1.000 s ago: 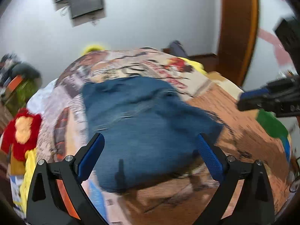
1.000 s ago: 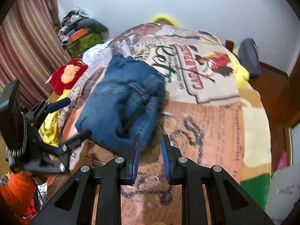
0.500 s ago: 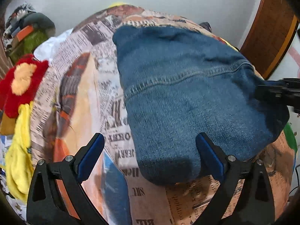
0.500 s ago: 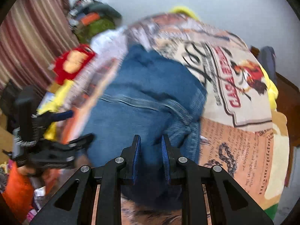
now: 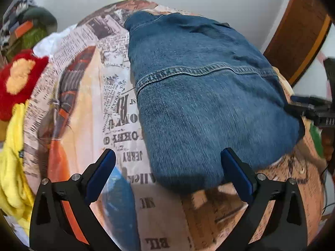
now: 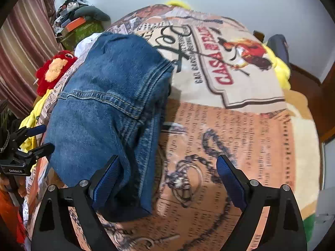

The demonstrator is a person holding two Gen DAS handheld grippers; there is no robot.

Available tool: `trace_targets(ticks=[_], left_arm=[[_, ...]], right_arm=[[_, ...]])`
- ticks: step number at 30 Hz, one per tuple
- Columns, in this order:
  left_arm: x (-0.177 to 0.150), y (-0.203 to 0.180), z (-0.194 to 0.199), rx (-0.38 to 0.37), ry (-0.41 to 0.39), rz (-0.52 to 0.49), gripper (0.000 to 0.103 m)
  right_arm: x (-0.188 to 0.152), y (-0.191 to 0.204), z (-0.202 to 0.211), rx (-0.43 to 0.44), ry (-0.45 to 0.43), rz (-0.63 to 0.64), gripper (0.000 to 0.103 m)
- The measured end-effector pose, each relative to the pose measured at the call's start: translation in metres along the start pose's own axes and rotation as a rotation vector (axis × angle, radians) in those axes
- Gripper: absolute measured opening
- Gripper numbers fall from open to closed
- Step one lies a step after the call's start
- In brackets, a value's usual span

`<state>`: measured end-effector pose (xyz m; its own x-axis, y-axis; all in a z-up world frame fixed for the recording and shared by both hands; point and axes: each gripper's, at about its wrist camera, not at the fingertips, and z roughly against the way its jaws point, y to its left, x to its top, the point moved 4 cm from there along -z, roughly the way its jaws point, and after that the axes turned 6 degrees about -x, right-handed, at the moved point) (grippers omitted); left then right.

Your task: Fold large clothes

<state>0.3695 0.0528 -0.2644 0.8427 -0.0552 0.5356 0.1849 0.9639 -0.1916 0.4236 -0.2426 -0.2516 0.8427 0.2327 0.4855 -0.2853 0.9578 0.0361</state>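
Note:
A folded blue denim garment (image 5: 205, 96) lies on the printed blanket (image 5: 83, 108) covering the bed; it also shows in the right wrist view (image 6: 108, 108). My left gripper (image 5: 167, 171) is open and empty just before the denim's near edge, right finger beside the fold. My right gripper (image 6: 167, 177) is open and empty, its left finger (image 6: 104, 182) against the denim's near right corner. The left gripper (image 6: 35, 138) shows at the left of the right wrist view, and the right gripper (image 5: 303, 104) at the right of the left wrist view.
A red and yellow plush toy (image 6: 54, 69) and yellow cloth (image 5: 12, 167) lie at the bed's left side. A pile of bags and clothes (image 6: 81, 25) stands by the striped curtain (image 6: 23, 48). A wooden door (image 5: 297, 27) is at the right. The white wall is behind the bed.
My right gripper has opened from shut. Both grippers have come down close to the denim. The left gripper stayed open.

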Motion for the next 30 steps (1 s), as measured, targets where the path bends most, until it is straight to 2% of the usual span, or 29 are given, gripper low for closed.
trace_targets(ticks=[3,4,6,8,12,15,20,26,28,30], left_arm=[[-0.006,0.0,0.011,0.051,0.001,-0.052,0.102],[-0.008,0.001,0.015,0.07,-0.002,-0.058,0.102],[-0.008,0.007,0.023,0.124,-0.012,-0.063,0.102],[-0.004,0.014,0.03,0.14,-0.031,-0.051,0.102],[0.017,0.027,0.044,0.145,-0.096,0.003,0.102],[0.036,0.032,0.049,0.123,-0.131,0.027,0.102],[0.068,0.028,0.04,0.07,-0.145,0.022,0.102],[0.088,0.023,0.003,-0.001,-0.081,0.016,0.102],[0.091,0.022,-0.009,-0.003,-0.065,0.009,0.102],[0.095,0.025,-0.023,0.026,-0.052,-0.004,0.102]], right_arm=[[0.002,-0.021,0.014,-0.172,-0.042,-0.008,0.089],[0.003,-0.028,0.017,-0.192,-0.039,-0.017,0.089],[0.004,-0.038,0.023,-0.155,-0.031,-0.052,0.089],[0.008,-0.045,0.031,-0.073,-0.026,-0.107,0.089],[0.022,-0.036,0.045,0.025,-0.05,-0.141,0.089],[0.038,-0.012,0.051,0.065,-0.076,-0.105,0.089],[0.059,0.023,0.042,0.11,-0.08,-0.026,0.089],[0.078,0.049,0.005,0.139,-0.01,0.01,0.089],[0.084,0.047,-0.006,0.133,-0.004,0.002,0.089],[0.092,0.039,-0.017,0.109,-0.007,-0.007,0.089]])
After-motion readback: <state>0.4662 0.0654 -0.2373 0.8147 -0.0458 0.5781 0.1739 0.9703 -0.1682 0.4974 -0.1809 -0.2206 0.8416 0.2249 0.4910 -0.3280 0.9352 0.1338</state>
